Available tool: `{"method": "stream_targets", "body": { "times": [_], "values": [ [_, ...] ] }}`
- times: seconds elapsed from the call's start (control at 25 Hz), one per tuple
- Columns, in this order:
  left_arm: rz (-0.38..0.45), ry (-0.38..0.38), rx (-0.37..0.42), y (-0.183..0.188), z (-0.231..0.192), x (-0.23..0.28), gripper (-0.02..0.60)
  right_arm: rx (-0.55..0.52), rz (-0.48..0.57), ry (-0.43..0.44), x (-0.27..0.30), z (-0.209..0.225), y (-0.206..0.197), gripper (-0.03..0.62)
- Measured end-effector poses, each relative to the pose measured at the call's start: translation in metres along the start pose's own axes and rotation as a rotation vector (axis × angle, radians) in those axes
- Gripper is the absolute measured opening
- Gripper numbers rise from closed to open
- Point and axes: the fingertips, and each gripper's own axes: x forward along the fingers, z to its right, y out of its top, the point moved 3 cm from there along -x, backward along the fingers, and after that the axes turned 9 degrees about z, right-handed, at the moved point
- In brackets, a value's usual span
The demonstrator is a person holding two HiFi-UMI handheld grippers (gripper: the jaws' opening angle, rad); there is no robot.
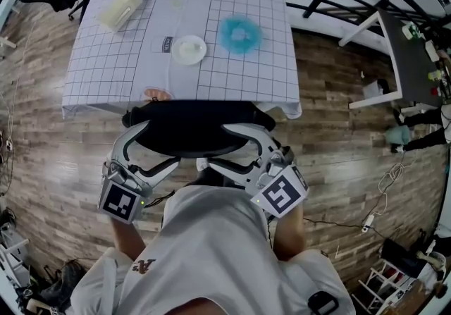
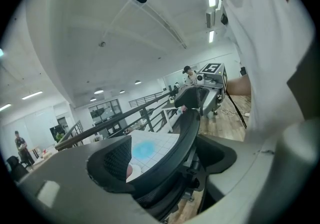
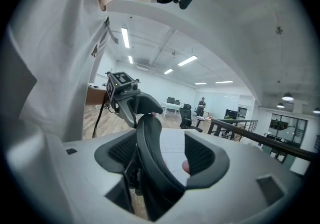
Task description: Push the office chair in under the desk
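Left hand-held gripper [image 2: 165,158], right hand-held gripper [image 3: 162,160], open astride chair [image 1: 190,130], cream box [image 1: 120,9] overhead only

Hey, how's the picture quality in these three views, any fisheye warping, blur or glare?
Head view: strong fisheye, floorboards bow around the desk, light even, no glare. Left gripper view: black round vignette, the office chair close up and slightly soft. Right gripper view: same vignette, bright ceiling strips but no washout.

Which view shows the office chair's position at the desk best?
The head view: from above, the office chair is seen right up against the near edge of the desk. Each gripper view shows only the chair's top rim between its spread jaws.
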Motion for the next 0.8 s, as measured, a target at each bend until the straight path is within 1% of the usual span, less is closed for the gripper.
{"method": "stream_targets", "body": {
  "times": [0.08, 0.16, 0.2, 0.36, 0.48, 0.52, 0.56, 0.6, 0.64, 0.68, 0.72, 0.76, 0.8],
  "values": [
    [0.007, 0.005, -0.009, 0.001, 0.001, -0.002, 0.398, 0.000, 0.046, 0.003, 0.000, -0.001, 0.010, 0.301],
    [0.022, 0.008, -0.010, 0.004, 0.004, -0.003, 0.369, 0.004, 0.095, -0.005, -0.002, 0.000, 0.020, 0.256],
    [0.031, 0.007, -0.008, 0.005, 0.005, -0.003, 0.352, 0.007, 0.116, -0.012, -0.002, 0.001, 0.023, 0.245],
    [0.052, -0.001, 0.004, 0.008, 0.013, -0.005, 0.279, 0.021, 0.178, -0.061, -0.005, 0.006, 0.032, 0.150],
    [0.069, 0.011, 0.004, 0.012, 0.016, -0.007, 0.243, 0.026, 0.200, -0.066, -0.006, 0.006, 0.036, 0.146],
    [0.096, 0.027, -0.017, 0.016, 0.016, -0.011, 0.218, 0.025, 0.201, -0.063, -0.007, 0.005, 0.036, 0.146],
    [0.140, 0.050, -0.048, 0.023, 0.014, -0.014, 0.124, 0.025, 0.201, -0.061, -0.007, 0.003, 0.037, 0.146],
    [0.188, 0.076, -0.074, 0.030, 0.012, -0.017, 0.090, 0.025, 0.204, -0.061, -0.007, 0.003, 0.038, 0.146],
    [0.223, 0.100, -0.080, 0.036, 0.010, -0.018, 0.057, 0.027, 0.211, -0.066, -0.008, 0.003, 0.039, 0.146],
    [0.241, 0.119, -0.072, 0.040, 0.008, -0.018, 0.017, 0.030, 0.222, -0.076, -0.009, 0.004, 0.040, 0.137],
    [0.250, 0.131, -0.065, 0.042, 0.007, -0.016, 0.005, 0.035, 0.234, -0.089, -0.010, 0.005, 0.041, 0.102],
    [0.256, 0.135, -0.064, 0.043, 0.006, -0.014, 0.003, 0.040, 0.245, -0.102, -0.011, 0.007, 0.043, 0.089],
    [0.262, 0.135, -0.065, 0.044, 0.006, -0.012, 0.005, 0.044, 0.253, -0.114, -0.012, 0.008, 0.044, 0.062]
  ]
}}
